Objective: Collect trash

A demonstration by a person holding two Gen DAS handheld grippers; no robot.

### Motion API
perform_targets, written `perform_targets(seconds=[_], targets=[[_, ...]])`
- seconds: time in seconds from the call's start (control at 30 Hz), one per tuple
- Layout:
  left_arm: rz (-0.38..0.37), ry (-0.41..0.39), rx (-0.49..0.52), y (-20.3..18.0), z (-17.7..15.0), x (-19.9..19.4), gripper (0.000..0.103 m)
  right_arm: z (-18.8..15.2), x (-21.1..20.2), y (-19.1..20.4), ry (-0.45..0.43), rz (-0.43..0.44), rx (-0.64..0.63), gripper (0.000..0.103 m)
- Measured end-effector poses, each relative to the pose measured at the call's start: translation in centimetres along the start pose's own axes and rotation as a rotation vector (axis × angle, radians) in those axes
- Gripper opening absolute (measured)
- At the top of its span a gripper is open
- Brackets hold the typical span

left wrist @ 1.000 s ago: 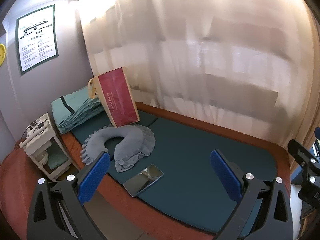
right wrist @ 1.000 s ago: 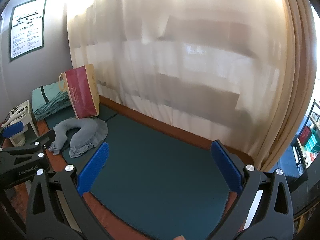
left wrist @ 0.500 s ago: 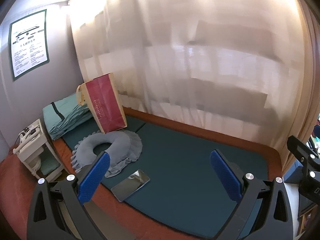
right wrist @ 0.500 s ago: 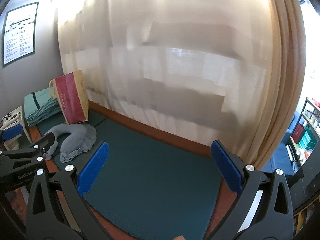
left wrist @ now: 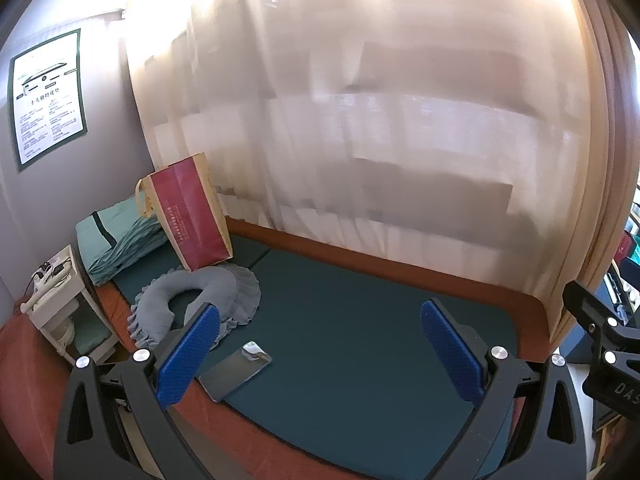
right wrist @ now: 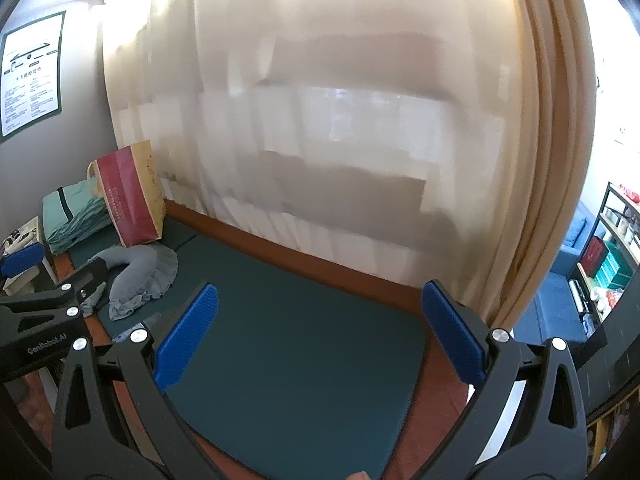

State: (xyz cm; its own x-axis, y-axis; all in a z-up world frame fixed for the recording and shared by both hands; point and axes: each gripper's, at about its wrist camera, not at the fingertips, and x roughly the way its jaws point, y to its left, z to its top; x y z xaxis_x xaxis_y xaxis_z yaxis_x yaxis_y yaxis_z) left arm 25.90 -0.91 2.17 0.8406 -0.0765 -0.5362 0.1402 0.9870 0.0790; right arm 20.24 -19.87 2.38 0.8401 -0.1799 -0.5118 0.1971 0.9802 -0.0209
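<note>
A red and tan paper bag (left wrist: pixel 191 218) stands upright at the back left of a dark green mat (left wrist: pixel 360 320), by the curtain; it also shows in the right wrist view (right wrist: pixel 130 196). A flat shiny silver packet (left wrist: pixel 234 370) lies on the mat's near left edge, close to my left gripper's left fingertip (left wrist: pixel 188 354). My left gripper (left wrist: pixel 320 354) is open and empty above the mat. My right gripper (right wrist: pixel 318 334) is open and empty above the mat, further right. The left gripper's body (right wrist: pixel 44 320) shows at the left of the right wrist view.
A grey frilled U-shaped pillow (left wrist: pixel 200 300) lies in front of the bag. Folded green bedding (left wrist: pixel 116 236) lies behind it. A small white stand (left wrist: pixel 60 296) with cables sits at left. A sheer curtain (left wrist: pixel 360 120) hangs behind the mat. Shelves (right wrist: pixel 608 264) stand at far right.
Both grippers have swung to the right, so the bag, pillow and silver packet have slid left in both views. Both stay open and empty.
</note>
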Motion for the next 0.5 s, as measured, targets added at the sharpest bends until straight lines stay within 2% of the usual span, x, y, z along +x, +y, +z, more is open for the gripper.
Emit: perform_targets(seconds=[0.27,0.5], targets=[[-0.023,0.05,0.006,-3.0,-1.6,0.6,0.098,-1.9,0.7,-3.5,0.049,-0.014,0.012,0.1],[-0.025,0.089,0.007,-3.8,-3.3,0.7,0.098,-3.1,1.3,-3.9,0.087,-0.002,0.005,0.1]])
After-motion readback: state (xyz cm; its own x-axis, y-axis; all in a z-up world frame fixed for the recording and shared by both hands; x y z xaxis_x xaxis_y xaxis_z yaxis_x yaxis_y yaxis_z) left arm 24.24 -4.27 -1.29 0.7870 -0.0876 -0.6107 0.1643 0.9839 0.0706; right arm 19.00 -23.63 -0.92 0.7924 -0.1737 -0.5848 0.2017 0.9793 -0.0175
